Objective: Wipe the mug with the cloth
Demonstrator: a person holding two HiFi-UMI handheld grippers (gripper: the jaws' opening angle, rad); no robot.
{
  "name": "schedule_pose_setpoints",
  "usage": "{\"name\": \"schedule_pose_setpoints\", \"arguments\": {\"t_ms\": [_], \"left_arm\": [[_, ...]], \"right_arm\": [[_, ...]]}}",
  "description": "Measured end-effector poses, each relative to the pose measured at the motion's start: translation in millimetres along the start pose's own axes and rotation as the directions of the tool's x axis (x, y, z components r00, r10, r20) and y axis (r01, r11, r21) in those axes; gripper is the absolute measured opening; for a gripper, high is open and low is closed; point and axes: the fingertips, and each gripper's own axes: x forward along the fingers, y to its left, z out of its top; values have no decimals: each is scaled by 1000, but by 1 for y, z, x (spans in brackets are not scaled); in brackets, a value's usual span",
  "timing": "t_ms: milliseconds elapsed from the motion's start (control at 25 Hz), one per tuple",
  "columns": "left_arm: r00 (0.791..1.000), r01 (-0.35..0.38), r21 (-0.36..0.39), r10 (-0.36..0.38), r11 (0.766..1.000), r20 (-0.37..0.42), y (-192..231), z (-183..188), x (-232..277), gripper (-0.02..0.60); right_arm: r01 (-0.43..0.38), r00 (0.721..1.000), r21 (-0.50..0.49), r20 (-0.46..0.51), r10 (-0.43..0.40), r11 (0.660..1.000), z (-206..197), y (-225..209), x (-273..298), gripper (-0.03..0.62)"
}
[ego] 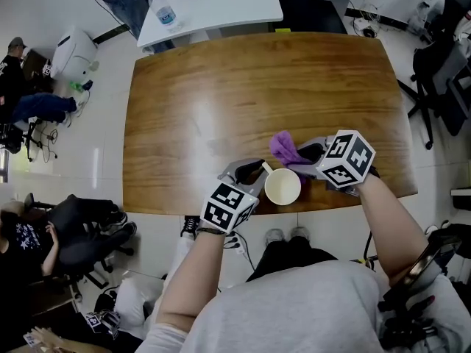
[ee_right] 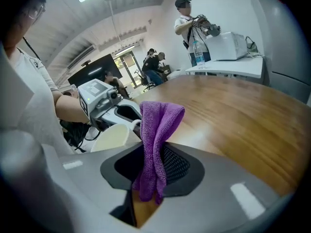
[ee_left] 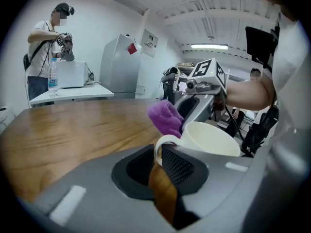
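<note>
A cream mug [ego: 282, 187] is near the front edge of the wooden table [ego: 221, 87]; whether it rests on it I cannot tell. My left gripper [ego: 259, 169] is shut on its handle [ee_left: 163, 142], with the mug body [ee_left: 209, 139] just beyond the jaws. My right gripper [ego: 305, 153] is shut on a purple cloth [ego: 285, 149]. In the right gripper view the cloth [ee_right: 158, 130] stands up from the jaws in a fold, and the mug [ee_right: 112, 136] shows to its left. The cloth [ee_left: 166, 118] hangs close beside the mug's far rim; contact is unclear.
A white table [ego: 221, 2] with a water bottle [ego: 163, 9] stands beyond the wooden one. Office chairs [ego: 85, 234] and seated people are at the left; another chair [ego: 434, 72] is at the right. A person [ee_right: 189, 21] stands by the white table.
</note>
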Motion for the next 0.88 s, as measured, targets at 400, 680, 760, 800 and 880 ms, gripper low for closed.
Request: {"name": "schedule_pose_setpoints", "arguments": {"t_ms": [400, 680, 760, 800, 880], "left_arm": [[1000, 8, -22, -8, 1000, 12, 12, -6, -1, 88], [999, 38, -44, -37, 998, 19, 13, -16, -13, 187], [999, 35, -47, -34, 998, 19, 16, -20, -17, 193], [999, 34, -47, -33, 998, 21, 18, -22, -20, 195], [999, 27, -45, -26, 999, 34, 17, -27, -26, 195]], "right_arm": [[20, 995, 73, -97, -13, 997, -26, -14, 29, 109], [69, 998, 163, -14, -67, 984, -22, -16, 11, 109], [96, 995, 183, 13, -100, 978, -18, -20, 3, 109], [104, 993, 199, 32, -112, 975, -17, -20, -2, 109], [86, 987, 258, 108, -117, 962, -11, -17, -16, 109]]}}
